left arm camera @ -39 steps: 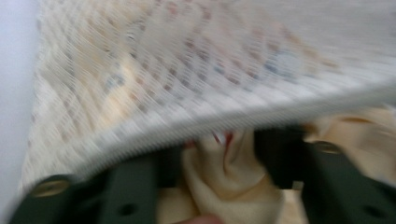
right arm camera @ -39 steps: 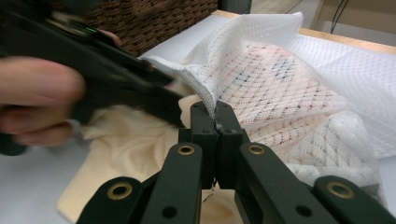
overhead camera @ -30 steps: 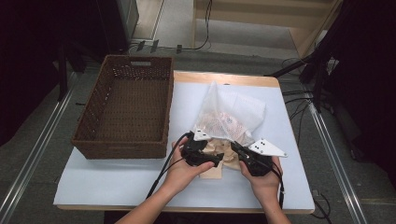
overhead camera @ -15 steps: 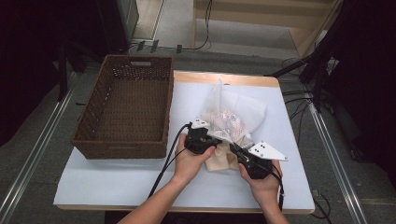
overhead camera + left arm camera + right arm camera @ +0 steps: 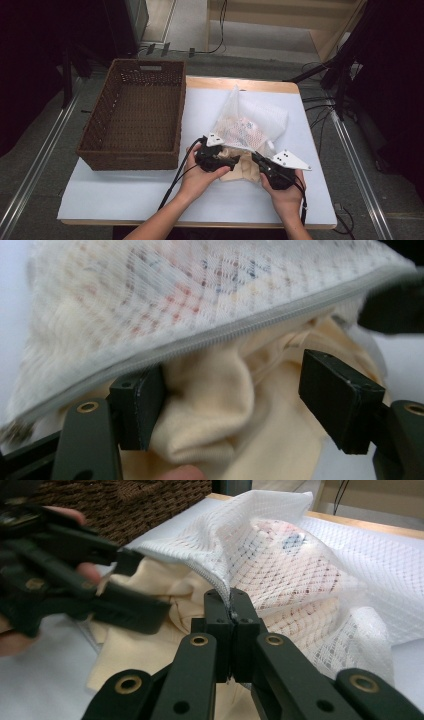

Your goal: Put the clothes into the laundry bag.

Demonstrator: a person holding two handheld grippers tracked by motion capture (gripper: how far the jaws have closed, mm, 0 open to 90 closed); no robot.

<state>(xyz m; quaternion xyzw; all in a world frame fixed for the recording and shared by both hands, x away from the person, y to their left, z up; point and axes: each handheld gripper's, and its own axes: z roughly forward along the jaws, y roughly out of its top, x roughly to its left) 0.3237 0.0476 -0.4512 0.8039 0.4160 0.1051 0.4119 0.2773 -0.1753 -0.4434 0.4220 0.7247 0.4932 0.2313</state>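
A white mesh laundry bag with patterned clothes inside lies on the table, its zipped mouth facing me. A cream garment sticks halfway out of that mouth. My left gripper points right at the garment. In the left gripper view its jaws have just been opening and stand apart around a fold of the cream garment, under the bag's zipper edge. My right gripper is shut on the bag's zipper edge and holds the mouth up over the cream garment.
A large empty brown wicker basket stands on the left half of the white table, right next to the bag. Black cables trail from both grippers towards the front edge. The floor and dark equipment lie beyond the table.
The left hand pushed towards the bag's mouth, then drew back a little. The cream garment now lies a bit further under the mouth. The right hand has stayed put.
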